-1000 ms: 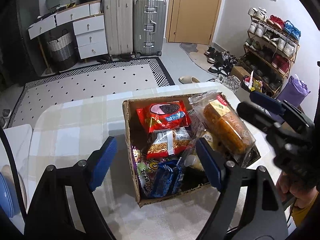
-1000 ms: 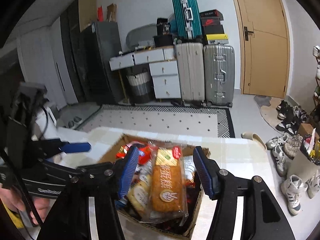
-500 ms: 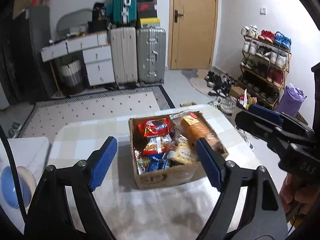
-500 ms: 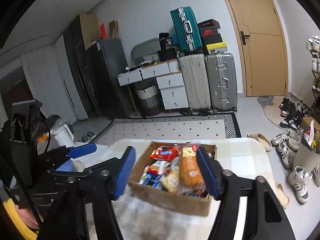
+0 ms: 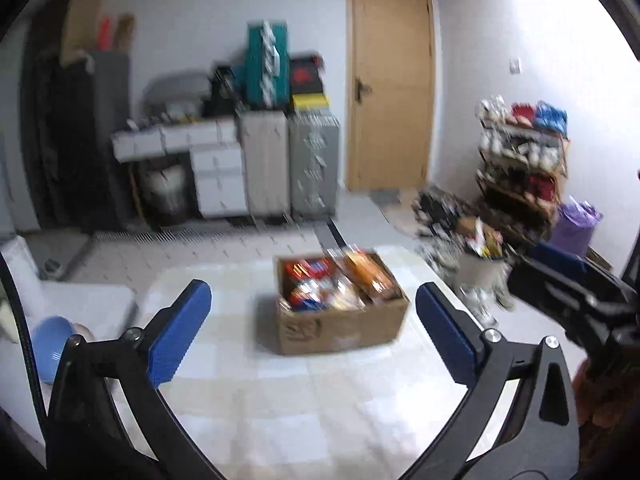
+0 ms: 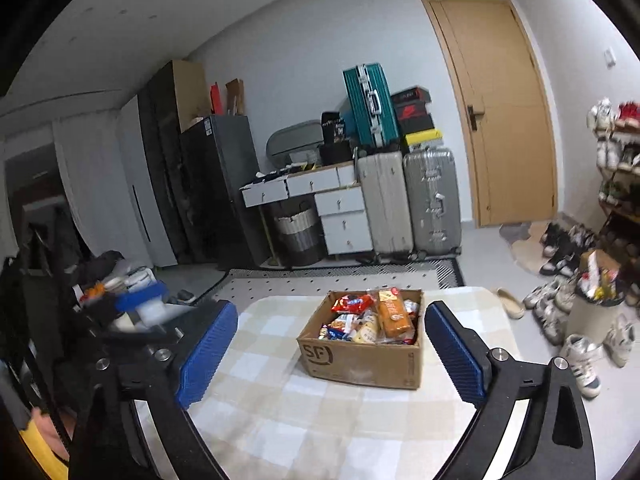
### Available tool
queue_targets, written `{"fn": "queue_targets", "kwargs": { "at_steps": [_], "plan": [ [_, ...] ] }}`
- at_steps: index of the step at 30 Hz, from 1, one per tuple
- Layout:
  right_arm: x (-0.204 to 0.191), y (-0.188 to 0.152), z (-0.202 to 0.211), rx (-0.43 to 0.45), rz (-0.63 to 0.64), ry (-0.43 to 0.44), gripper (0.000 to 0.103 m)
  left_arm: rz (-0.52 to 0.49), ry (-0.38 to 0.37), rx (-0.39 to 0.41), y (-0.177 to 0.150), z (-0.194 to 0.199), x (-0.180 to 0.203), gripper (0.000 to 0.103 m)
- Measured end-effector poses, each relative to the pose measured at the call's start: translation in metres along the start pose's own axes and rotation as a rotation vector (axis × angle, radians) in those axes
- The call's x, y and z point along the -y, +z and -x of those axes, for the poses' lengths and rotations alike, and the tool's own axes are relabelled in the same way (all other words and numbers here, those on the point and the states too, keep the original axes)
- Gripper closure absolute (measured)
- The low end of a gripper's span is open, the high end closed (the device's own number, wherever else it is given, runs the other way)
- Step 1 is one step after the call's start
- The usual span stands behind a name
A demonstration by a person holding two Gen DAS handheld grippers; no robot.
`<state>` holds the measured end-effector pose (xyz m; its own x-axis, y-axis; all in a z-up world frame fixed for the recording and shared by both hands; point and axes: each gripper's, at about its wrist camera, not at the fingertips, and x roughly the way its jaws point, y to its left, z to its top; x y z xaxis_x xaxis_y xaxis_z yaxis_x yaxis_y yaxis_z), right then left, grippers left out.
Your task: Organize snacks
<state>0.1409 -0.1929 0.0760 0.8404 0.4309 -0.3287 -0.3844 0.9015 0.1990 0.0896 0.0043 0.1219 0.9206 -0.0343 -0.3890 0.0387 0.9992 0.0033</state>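
1. Where the two views begin, nearest the lens, my left gripper (image 5: 314,307) has its blue-padded fingers (image 5: 180,338) spread wide with nothing between them, hanging above the tabletop (image 5: 280,408).
2. My right gripper (image 6: 331,334) is likewise spread wide and grips nothing; its blue pads (image 6: 456,354) frame the box from a distance. In the left wrist view this gripper appears at the right edge, well apart from the box.
3. Beneath both grippers, the tabletop carries a pale cream-and-white checked cloth (image 6: 280,420).
4. Toward the far part of the tabletop stands the cardboard box (image 6: 360,356), upright and open at the top, printed "SF" on its near wall.
5. Inside the box lie the snacks: a red packet (image 6: 352,303) at the back, an orange loaf in a clear wrapper (image 6: 394,313) to the right, and several smaller packets (image 6: 348,330) at the front left. The left wrist view shows them blurred.
6. Beyond the tabletop, the floor bears a black-and-white patterned rug (image 6: 340,276).
7. Against the far wall stand a white drawer unit (image 6: 344,216), two upright suitcases (image 6: 408,200) with a teal suitcase (image 6: 370,104) on top, and a wooden door (image 6: 500,120).
8. At the right, shoes (image 6: 560,240) lie on the floor beside a shoe rack (image 5: 520,160).
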Motion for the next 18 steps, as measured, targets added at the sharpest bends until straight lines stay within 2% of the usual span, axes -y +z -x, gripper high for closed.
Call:
{"fn": "queue_targets", "kwargs": {
  "at_steps": [2,6,10,14,18],
  "plan": [
    [-0.008,-0.008,0.019,0.019,-0.001,0.002,0.001,0.002,0.009,0.03,-0.003,0.027,-0.005,0.001],
    [-0.023,-0.022,0.039,0.003,-0.001,0.007,0.001,0.045,-0.011,0.027,-0.017,0.073,-0.013,0.001],
    [-0.039,-0.041,0.065,0.036,0.049,-0.018,0.001,0.053,-0.005,0.031,-0.039,0.11,-0.018,0.001],
    [-0.046,-0.066,0.077,0.02,0.075,-0.063,0.001,0.034,0.027,0.009,-0.07,0.132,-0.02,0.001],
    [-0.035,-0.096,0.085,0.004,-0.02,-0.067,0.001,0.074,0.033,-0.029,-0.102,0.133,-0.029,0.001]
  ]
}}
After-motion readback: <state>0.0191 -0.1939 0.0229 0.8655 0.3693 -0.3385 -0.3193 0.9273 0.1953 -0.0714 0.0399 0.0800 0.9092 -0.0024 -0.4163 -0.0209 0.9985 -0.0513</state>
